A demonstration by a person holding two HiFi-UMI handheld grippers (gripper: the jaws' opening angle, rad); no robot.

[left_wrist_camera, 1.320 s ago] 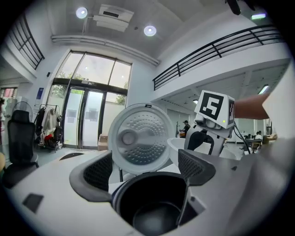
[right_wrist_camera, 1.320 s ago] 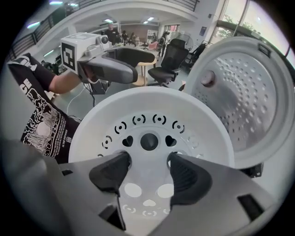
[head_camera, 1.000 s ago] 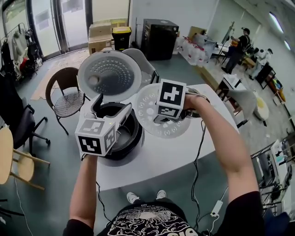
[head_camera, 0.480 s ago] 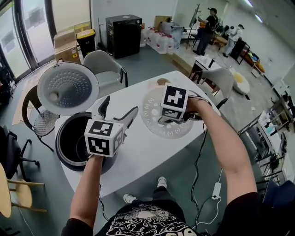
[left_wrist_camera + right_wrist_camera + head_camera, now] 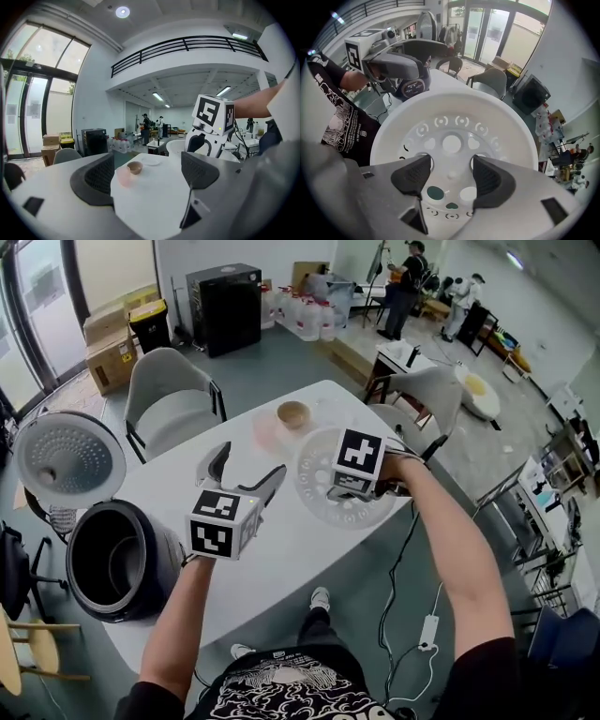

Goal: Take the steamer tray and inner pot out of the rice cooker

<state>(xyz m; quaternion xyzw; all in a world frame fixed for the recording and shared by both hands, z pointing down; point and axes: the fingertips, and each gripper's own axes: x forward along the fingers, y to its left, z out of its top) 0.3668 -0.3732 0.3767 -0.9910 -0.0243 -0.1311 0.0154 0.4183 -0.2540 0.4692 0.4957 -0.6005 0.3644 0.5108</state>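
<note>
The right gripper point(image 5: 448, 168) points down, its jaws pinching the middle of the steamer tray point(image 5: 454, 117), which hangs flat just beneath it over the table point(image 5: 281, 559). The left gripper point(image 5: 248, 463) is spread and empty. The inner pot point(image 5: 103, 568) sits in the rice cooker point(image 5: 155, 554), well off to the left gripper's left and nearer that hand.

Left gripper point(image 5: 248, 465) and right gripper point(image 5: 450, 171) — with steamer tray point(image 5: 314, 465) — now farther from rice cooker point(image 5: 169, 559)
</note>
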